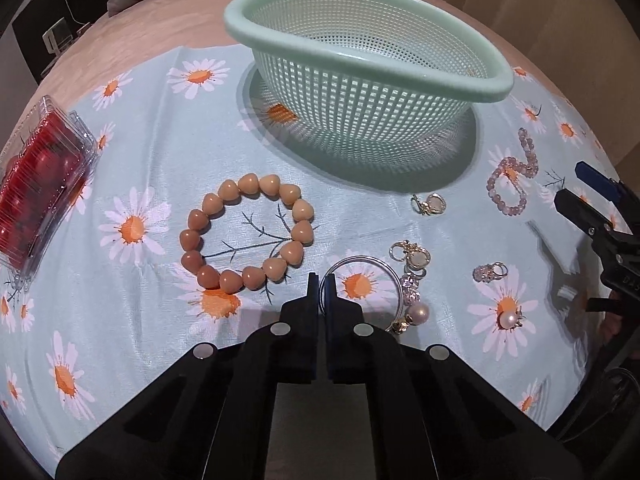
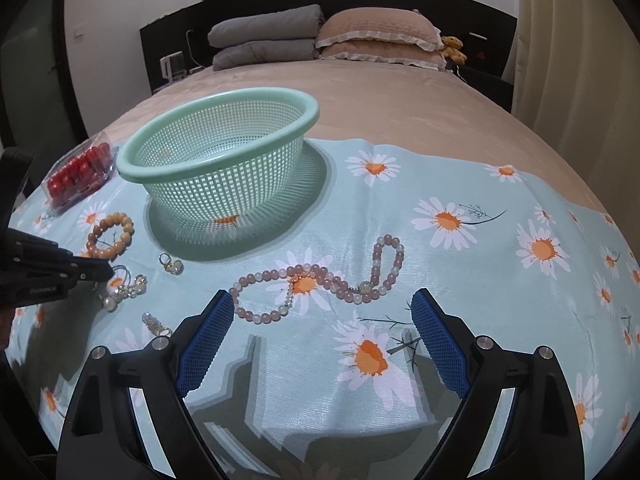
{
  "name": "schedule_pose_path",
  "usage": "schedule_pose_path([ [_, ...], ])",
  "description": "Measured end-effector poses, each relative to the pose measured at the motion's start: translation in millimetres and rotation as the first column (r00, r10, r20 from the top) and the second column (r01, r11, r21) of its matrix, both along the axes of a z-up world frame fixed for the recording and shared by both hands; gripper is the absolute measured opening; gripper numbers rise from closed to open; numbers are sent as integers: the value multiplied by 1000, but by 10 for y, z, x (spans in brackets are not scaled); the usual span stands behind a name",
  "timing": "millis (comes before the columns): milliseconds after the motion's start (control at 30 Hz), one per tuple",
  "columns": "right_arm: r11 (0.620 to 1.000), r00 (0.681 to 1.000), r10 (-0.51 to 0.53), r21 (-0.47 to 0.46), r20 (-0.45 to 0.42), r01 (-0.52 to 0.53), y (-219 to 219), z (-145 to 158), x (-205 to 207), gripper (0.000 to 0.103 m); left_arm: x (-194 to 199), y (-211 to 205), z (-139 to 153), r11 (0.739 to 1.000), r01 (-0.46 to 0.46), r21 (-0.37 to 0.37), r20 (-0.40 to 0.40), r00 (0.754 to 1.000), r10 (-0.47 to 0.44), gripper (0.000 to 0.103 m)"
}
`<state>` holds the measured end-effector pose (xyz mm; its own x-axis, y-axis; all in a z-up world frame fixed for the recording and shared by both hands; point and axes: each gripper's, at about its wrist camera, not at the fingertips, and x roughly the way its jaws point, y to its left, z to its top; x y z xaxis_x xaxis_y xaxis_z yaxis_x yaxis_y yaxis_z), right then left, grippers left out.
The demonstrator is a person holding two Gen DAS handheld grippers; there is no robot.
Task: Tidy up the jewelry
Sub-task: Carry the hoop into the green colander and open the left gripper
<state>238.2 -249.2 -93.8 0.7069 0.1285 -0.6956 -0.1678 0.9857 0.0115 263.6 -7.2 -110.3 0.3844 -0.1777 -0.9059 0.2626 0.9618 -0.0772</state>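
Several pieces of jewelry lie scattered on a daisy-print cloth point(image 2: 460, 184) spread over a bed point(image 2: 400, 92), in front of a mint-green mesh basket point(image 1: 496, 88) that stands upright. The left tool point(image 1: 321, 280) has its fingers pressed together at the rim of a thin silver bangle point(image 1: 384, 266); whether it pinches the bangle or merely rests beside it I cannot tell. Just left of it lies an orange heart-bead bracelet point(image 1: 192, 240), flat and in a ring. Right of the bangle sit a gold charm cluster with a pearl point(image 1: 416, 308), a small gold earring point(image 1: 430, 204), a ring point(image 1: 490, 272) and a pearl brooch point(image 1: 508, 320). The right tool point(image 2: 322, 332) hovers with its blue pads wide apart, holding nothing, just short of a pink bead necklace point(image 2: 312, 276) that lies in loose loops on the cloth. A clear box of red beads point(image 2: 78, 172) rests at the cloth's far left edge, beside the basket. Pillows point(image 2: 372, 36) are stacked at the headboard.
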Motion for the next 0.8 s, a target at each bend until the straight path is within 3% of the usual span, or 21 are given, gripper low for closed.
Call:
schedule_pose_path([
  [200,1000,999,14,-1,31,-14,28,120,-33,86,-168,-30,188,997,62,48,25,998,-63,3],
  [400,999,998,31,-16,52,-31,101,225,-37,86,-244,-36,583,993,95,68,110,989,-102,3],
  [633,998,993,56,-34,102,-53,218,437,81,86,88,-1,992,994,89,68,207,973,-102,3],
  [800,997,986,67,-38,151,-62,291,622,248,86,446,-38,1126,994,90,55,240,965,-101,3],
])
